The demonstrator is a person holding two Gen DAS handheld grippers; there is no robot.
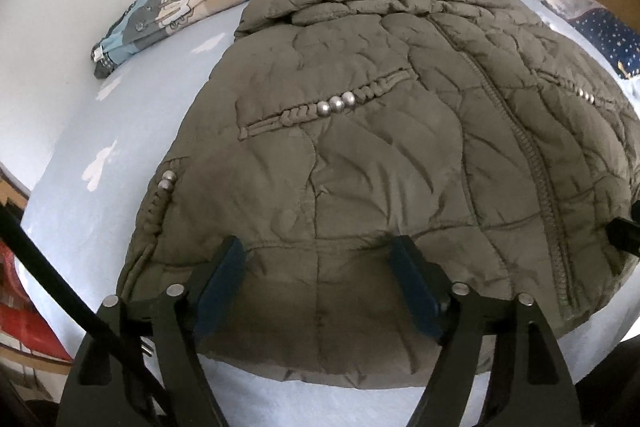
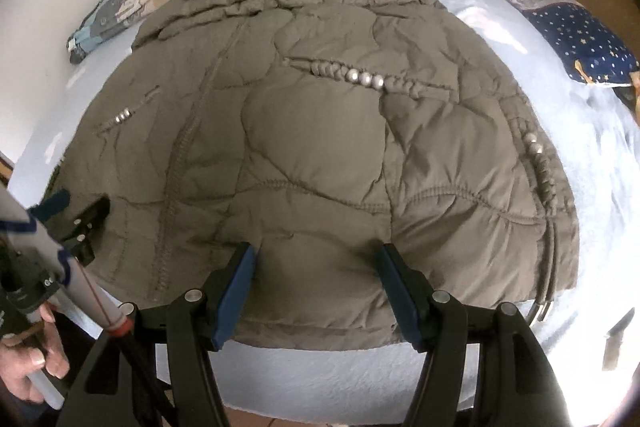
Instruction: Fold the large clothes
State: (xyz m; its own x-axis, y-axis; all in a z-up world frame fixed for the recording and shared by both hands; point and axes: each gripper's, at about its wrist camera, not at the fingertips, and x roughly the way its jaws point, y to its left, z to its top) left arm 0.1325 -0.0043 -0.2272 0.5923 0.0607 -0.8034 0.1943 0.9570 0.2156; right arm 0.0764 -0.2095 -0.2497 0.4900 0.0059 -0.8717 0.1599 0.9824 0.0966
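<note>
left tongs (image 1: 320,263): spread, empty | right tongs (image 2: 318,269): spread, over jacket (image 2: 320,147) hem

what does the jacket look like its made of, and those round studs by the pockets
Jacket: looks like thin matte woven synthetic, olive-brown, over soft padding; quilted stitching and puffy wrinkled panels suggest it. Studs: probably metal, or metallised plastic; silvery domes with bright highlights.

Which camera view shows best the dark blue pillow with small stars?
The right wrist view shows it best: the star-print pillow lies there at the right edge, beyond the jacket, with most of its top visible. In the left wrist view only a smaller part shows at the far right edge.
</note>
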